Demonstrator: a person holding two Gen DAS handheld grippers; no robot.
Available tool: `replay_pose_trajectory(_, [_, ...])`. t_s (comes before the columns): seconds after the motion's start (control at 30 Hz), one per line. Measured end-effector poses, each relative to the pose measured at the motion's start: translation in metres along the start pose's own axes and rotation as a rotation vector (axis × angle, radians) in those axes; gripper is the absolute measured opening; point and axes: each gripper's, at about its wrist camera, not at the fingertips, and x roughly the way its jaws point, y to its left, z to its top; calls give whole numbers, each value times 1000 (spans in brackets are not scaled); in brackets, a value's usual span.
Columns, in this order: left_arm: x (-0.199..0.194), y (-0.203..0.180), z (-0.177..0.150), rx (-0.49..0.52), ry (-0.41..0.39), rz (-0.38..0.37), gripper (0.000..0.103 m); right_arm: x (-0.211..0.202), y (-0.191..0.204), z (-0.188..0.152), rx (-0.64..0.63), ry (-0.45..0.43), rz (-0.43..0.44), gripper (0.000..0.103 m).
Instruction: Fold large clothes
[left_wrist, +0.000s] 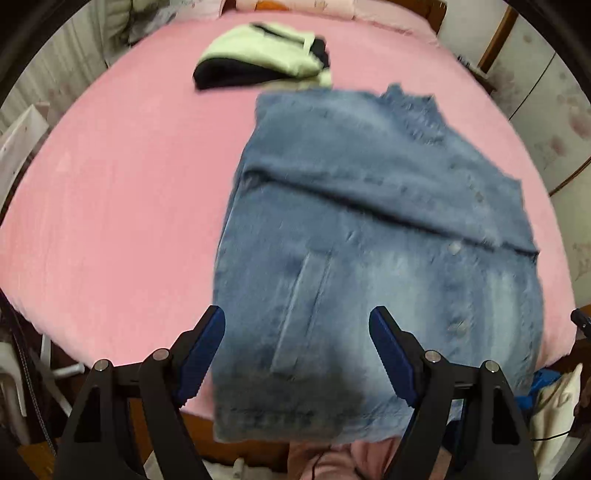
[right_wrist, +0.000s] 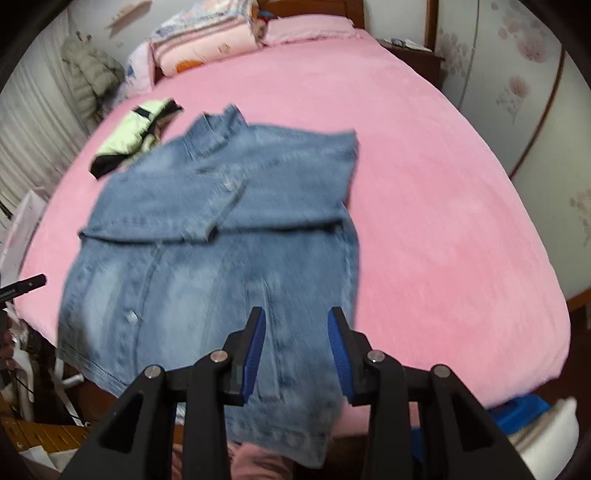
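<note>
Left wrist view: a faded blue denim jacket lies front-up on a pink fleece bed cover, its sleeves folded across the chest. Its long axis runs from the hem, which overhangs the near edge of the bed, up to the collar pointing toward the far headboard. The left gripper hovers above the hem with its two blue-padded jaws spread wide, nothing pinched between them. Beyond the collar, just beside it, sits one folded pale green and black garment.

Right wrist view: the same single jacket fills the left and middle of the bed, collar away, hem draping off the near edge. The right gripper hangs over the hem's right corner, jaws parted partway and clear of the cloth. The green and black garment lies at far left beside the collar. Two pink pillows rest at the headboard. The bed cover stretches bare to the right.
</note>
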Motion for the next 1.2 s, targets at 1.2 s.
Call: replay_pose_trajectory(1.2, [79, 95, -80, 53, 207, -382, 80, 83, -43, -128, 187, 245, 208, 45])
